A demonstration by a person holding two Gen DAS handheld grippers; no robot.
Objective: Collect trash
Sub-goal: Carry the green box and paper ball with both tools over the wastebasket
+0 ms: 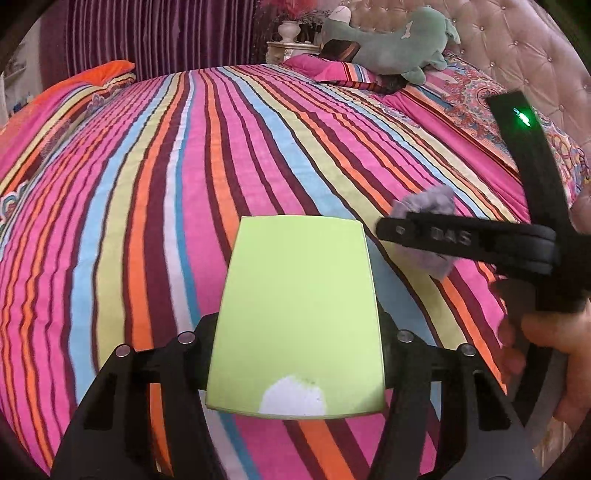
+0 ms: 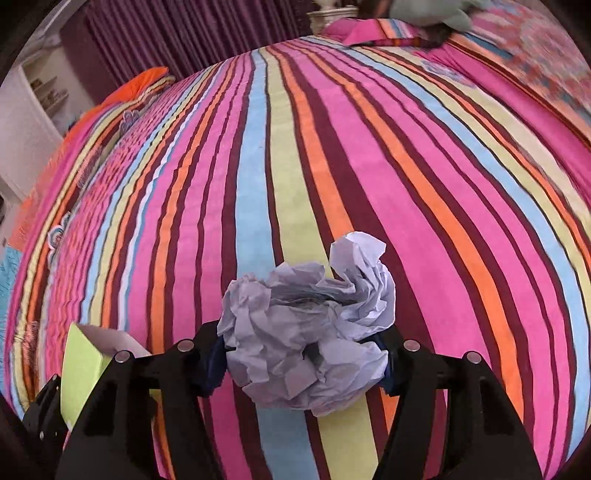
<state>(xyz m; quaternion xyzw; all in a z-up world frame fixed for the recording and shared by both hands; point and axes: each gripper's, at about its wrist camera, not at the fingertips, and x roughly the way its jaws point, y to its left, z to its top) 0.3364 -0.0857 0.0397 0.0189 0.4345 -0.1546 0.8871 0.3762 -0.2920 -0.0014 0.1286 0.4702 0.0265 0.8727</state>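
Note:
My left gripper (image 1: pixel 295 354) is shut on a lime-green box (image 1: pixel 295 314) and holds it above the striped bed; the box's fingers are hidden behind it. The box also shows at the lower left of the right wrist view (image 2: pixel 83 373). My right gripper (image 2: pixel 304 365) is shut on a crumpled white paper ball (image 2: pixel 306 328), held over the bed. In the left wrist view the right gripper (image 1: pixel 413 236) is seen from the side at the right, with the paper ball (image 1: pixel 428 203) in it, just right of the box.
A bedspread with bright stripes (image 1: pixel 147 221) fills both views. A green plush toy (image 1: pixel 402 44) and pillows (image 1: pixel 332 70) lie by the padded headboard (image 1: pixel 517 55). An orange folded quilt (image 1: pixel 92 81) lies at the far left. Purple curtains (image 1: pixel 166 33) hang behind.

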